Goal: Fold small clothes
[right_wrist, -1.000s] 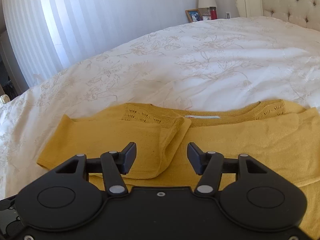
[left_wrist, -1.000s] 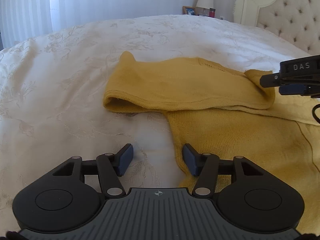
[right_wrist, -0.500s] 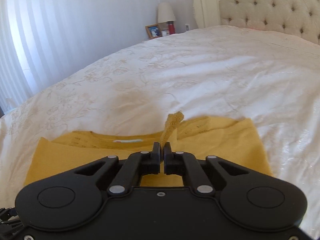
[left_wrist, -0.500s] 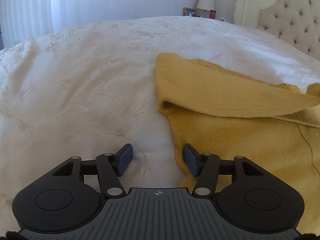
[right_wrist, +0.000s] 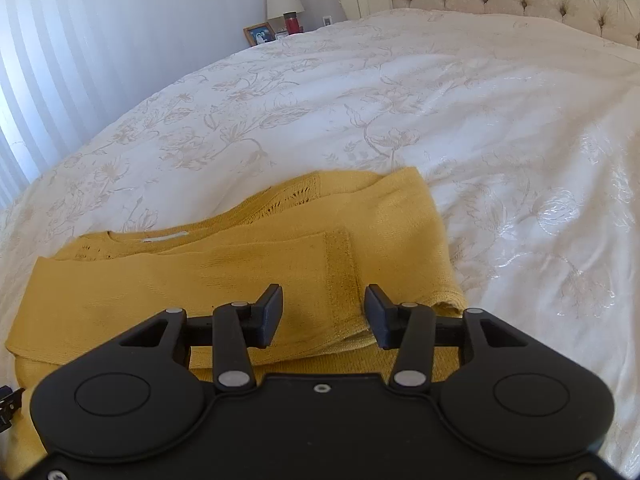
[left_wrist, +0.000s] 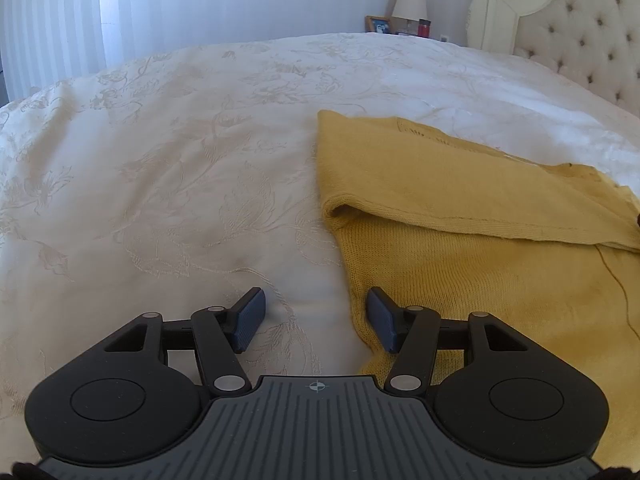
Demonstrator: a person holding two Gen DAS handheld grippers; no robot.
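Observation:
A mustard-yellow knit sweater (left_wrist: 460,248) lies flat on the white bedspread (left_wrist: 160,200), with one sleeve (left_wrist: 420,188) folded across its chest. My left gripper (left_wrist: 316,318) is open and empty at the sweater's left side edge, its right finger (left_wrist: 380,316) over the knit. In the right wrist view the sweater (right_wrist: 200,280) fills the lower left, with the sleeve's ribbed cuff (right_wrist: 340,272) lying on it. My right gripper (right_wrist: 323,314) is open just above that cuff, holding nothing.
A tufted cream headboard (left_wrist: 580,28) stands at the right. A nightstand with a lamp (left_wrist: 408,0), a picture frame (right_wrist: 259,34) and a red jar (right_wrist: 292,23) is beyond the bed. White curtains (right_wrist: 48,60) hang at the left.
My right gripper carried the sleeve across the sweater while shut on it, then opened and let it go. The sleeve now lies folded over the chest. My left gripper stayed put and open.

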